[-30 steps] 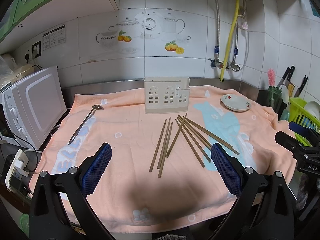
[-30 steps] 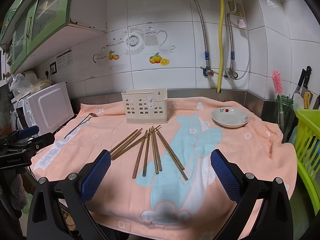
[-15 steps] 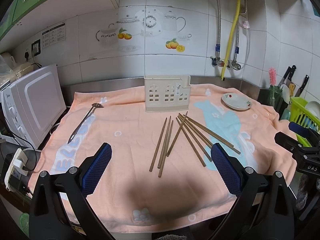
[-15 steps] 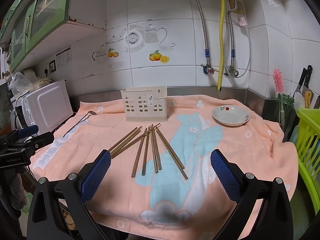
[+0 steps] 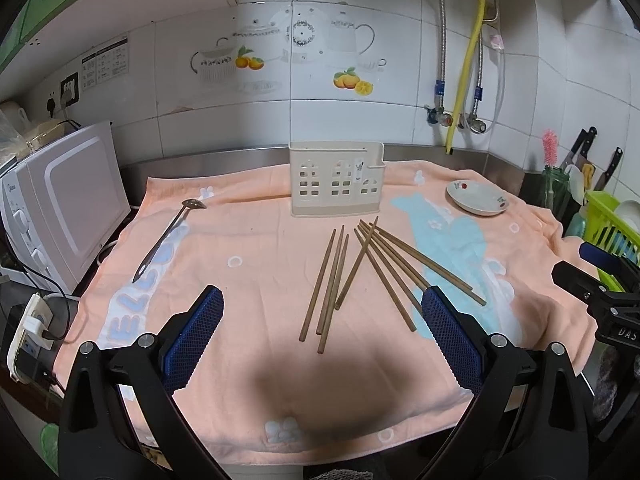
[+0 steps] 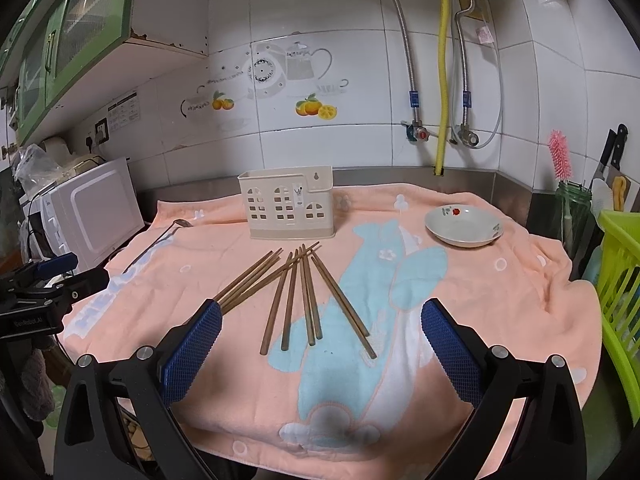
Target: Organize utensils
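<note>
Right wrist view: slim brown wooden chopsticks (image 6: 304, 296) lie fanned on the peach towel-covered table (image 6: 500, 304), near the cream perforated plastic utensil holder (image 6: 288, 208). Long axes run near-to-far, far ends converging toward the holder. They look light, stiff and prone to roll; pinch mid-shaft. Right gripper (image 6: 320, 344) and left gripper (image 5: 320, 332) both gape, empty.

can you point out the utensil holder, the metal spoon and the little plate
utensil holder (image 6: 288, 210): right wrist view, middle of its perforated front wall
metal spoon (image 5: 166, 238): left wrist view, middle of its long handle
little plate (image 6: 463, 224): right wrist view, bare inner surface of the dish
</note>
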Action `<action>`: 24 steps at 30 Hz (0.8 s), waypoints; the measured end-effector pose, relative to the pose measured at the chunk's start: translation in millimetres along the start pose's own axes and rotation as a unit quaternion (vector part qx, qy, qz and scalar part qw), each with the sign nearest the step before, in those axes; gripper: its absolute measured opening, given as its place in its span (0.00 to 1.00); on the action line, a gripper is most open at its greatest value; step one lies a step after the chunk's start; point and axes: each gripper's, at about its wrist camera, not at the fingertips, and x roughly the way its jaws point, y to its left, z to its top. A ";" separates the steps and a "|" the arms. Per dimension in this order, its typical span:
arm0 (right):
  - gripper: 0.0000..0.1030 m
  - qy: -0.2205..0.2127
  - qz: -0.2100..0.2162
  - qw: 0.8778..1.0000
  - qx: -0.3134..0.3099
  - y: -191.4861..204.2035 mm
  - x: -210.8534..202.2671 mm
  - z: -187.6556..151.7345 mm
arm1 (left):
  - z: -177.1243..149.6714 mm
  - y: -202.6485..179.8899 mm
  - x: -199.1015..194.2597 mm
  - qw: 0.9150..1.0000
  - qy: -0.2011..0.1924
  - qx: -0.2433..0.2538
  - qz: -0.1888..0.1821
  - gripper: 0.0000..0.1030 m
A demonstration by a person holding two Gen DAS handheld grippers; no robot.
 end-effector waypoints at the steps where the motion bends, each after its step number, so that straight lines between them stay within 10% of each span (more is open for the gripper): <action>1: 0.94 0.001 0.001 1.000 0.000 -0.5 0.6 -0.1 | 0.4 -0.1 1.5 1.000 0.002 0.000 0.001 0.95; 24: 0.94 0.040 -0.004 0.999 -0.021 -8.8 38.7 -0.6 | -5.0 6.4 53.0 0.998 0.055 0.006 -0.017 0.94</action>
